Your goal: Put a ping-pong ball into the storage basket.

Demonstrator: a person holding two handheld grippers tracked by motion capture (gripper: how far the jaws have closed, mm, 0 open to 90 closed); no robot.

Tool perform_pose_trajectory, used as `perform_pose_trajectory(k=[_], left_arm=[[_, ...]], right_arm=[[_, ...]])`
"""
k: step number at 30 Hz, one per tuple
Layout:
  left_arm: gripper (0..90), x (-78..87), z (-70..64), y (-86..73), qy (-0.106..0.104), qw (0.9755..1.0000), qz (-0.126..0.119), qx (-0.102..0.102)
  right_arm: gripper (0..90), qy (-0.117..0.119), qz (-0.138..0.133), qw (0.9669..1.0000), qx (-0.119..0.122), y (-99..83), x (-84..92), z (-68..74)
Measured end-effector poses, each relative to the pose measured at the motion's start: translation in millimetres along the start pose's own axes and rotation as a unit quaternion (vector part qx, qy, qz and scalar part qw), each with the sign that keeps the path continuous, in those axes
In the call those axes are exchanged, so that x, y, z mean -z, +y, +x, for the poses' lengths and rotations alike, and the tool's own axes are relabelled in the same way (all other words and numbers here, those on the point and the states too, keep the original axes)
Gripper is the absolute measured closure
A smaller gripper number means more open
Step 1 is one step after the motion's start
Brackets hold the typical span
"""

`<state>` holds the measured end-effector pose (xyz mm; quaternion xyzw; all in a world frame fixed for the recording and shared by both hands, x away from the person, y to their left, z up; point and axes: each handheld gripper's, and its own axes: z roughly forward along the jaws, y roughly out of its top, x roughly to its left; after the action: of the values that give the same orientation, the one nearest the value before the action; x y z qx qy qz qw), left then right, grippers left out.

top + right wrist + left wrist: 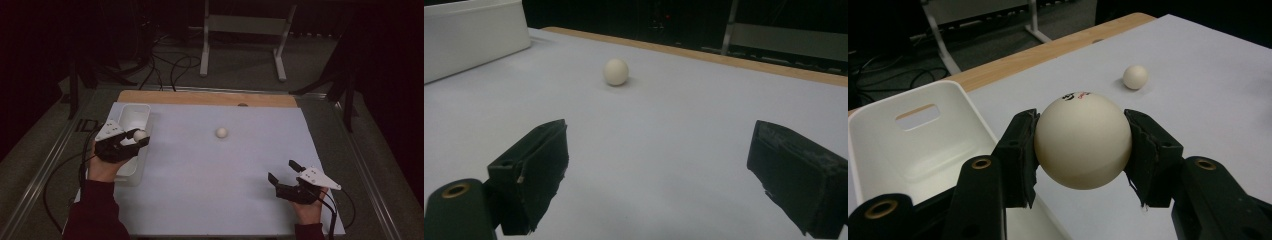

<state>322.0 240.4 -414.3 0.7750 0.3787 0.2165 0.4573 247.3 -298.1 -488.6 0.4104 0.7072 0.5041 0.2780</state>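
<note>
Left gripper (141, 137), black two-jaw tool held in the left hand (103, 167) at the table's left side: clamped on a cream-white ball (1083, 141), smooth and round, with a small black and red mark on top. Both pads (1020, 155) pressed flat against the ball's sides, ball lifted off the surface. Held ball hanging at the right edge of a white rectangular plastic bin (134, 116) with a handle slot in its end wall; from the high view, just over the bin's right rim.

Second cream-white ball (221, 132), same kind, lying alone on the pale lavender sheet (215, 185) covering the table, near its middle and well apart from both grippers. Light wooden table edge (200, 98) showing beyond the sheet.

Right gripper (283, 171), held in the right hand (310, 207) near the front right of the sheet: jaws spread wide, nothing between them, aimed toward the loose ball.
</note>
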Motion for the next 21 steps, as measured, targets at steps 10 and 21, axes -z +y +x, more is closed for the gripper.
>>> perform_pose_trajectory(k=[10,21], left_arm=[[51.1,2.1,5.2,-2.4,0.009,0.9999,0.001,0.006],[51.1,1.7,9.5,-5.5,0.017,0.9998,0.007,0.009]], right_arm=[[9.2,0.000,-0.001,1.0000,0.000,0.2,0.3,-0.1],[9.2,0.000,-0.001,1.0000,0.000,0.2,0.4,0.0]])
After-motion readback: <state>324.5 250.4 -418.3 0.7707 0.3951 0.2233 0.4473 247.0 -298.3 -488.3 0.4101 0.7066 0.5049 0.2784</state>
